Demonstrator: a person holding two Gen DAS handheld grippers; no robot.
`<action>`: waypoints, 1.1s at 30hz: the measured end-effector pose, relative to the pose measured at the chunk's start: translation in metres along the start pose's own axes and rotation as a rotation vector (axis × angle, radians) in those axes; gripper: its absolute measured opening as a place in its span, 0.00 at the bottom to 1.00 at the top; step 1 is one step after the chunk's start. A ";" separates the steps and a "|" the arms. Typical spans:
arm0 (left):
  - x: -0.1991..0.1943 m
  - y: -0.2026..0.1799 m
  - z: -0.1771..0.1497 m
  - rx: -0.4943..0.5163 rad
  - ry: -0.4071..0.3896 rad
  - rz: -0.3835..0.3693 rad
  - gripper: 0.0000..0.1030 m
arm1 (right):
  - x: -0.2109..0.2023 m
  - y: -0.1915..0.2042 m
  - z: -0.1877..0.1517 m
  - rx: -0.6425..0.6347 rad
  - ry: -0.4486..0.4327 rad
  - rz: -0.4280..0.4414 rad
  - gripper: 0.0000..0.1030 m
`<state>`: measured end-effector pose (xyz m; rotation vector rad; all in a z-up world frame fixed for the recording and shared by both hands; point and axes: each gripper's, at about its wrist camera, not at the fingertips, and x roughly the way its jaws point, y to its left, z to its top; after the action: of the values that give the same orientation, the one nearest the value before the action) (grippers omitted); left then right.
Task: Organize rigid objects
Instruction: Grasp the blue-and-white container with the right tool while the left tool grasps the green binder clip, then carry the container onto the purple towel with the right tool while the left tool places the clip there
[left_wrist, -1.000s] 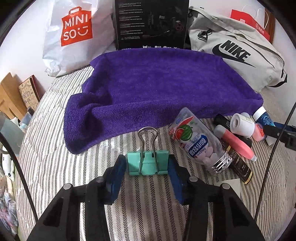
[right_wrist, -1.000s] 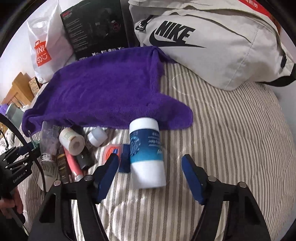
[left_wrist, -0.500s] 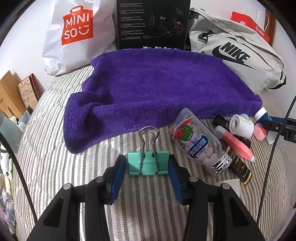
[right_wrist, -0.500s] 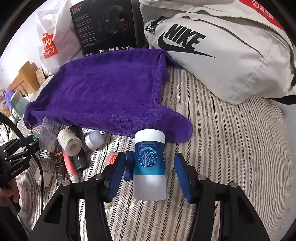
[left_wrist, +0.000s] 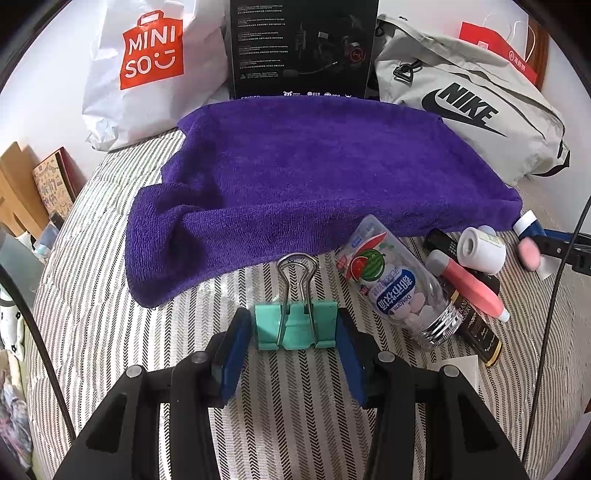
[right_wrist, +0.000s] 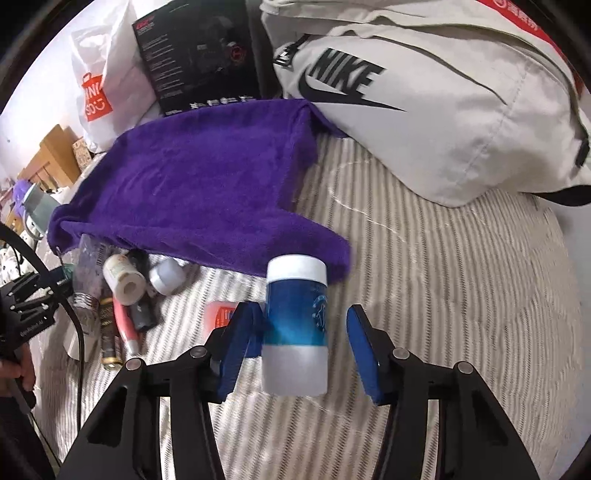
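Observation:
My left gripper (left_wrist: 293, 343) is shut on a teal binder clip (left_wrist: 295, 325), low over the striped bed (left_wrist: 110, 314). Its wire handle points at the purple towel (left_wrist: 314, 177). In the right wrist view a blue and white bottle (right_wrist: 297, 325) stands between the fingers of my right gripper (right_wrist: 300, 332). The left pad touches the bottle and a gap shows at the right pad, so this gripper is open. A loose pile lies by the towel's edge: a clear candy bottle (left_wrist: 391, 288), a pink tube (left_wrist: 469, 284), a white roll (left_wrist: 480, 249) and a black tube (left_wrist: 476, 328).
A grey Nike bag (right_wrist: 443, 110) fills the back right. A black box (left_wrist: 303, 48) and a white Miniso bag (left_wrist: 147, 66) stand behind the towel. A small pink item (right_wrist: 218, 314) lies left of the right gripper. Bare striped bed (right_wrist: 461, 277) lies to the right.
My right gripper has moved up to the blue and white bottle and narrowed around it, so the bottle now sits between the pads. The left gripper still holds the clip in place.

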<state>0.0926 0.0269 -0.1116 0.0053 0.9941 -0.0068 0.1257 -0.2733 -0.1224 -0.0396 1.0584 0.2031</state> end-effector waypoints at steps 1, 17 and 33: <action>0.000 0.000 0.000 0.002 0.000 -0.001 0.43 | -0.001 -0.004 0.000 0.003 0.005 -0.013 0.48; -0.001 0.001 -0.002 -0.005 -0.021 -0.004 0.41 | 0.020 -0.005 0.003 -0.032 -0.016 -0.035 0.36; -0.021 0.025 -0.005 -0.066 -0.041 -0.086 0.38 | -0.008 0.001 -0.018 0.002 -0.004 0.080 0.36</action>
<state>0.0773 0.0519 -0.0965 -0.0970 0.9530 -0.0525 0.1064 -0.2761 -0.1241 0.0050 1.0571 0.2744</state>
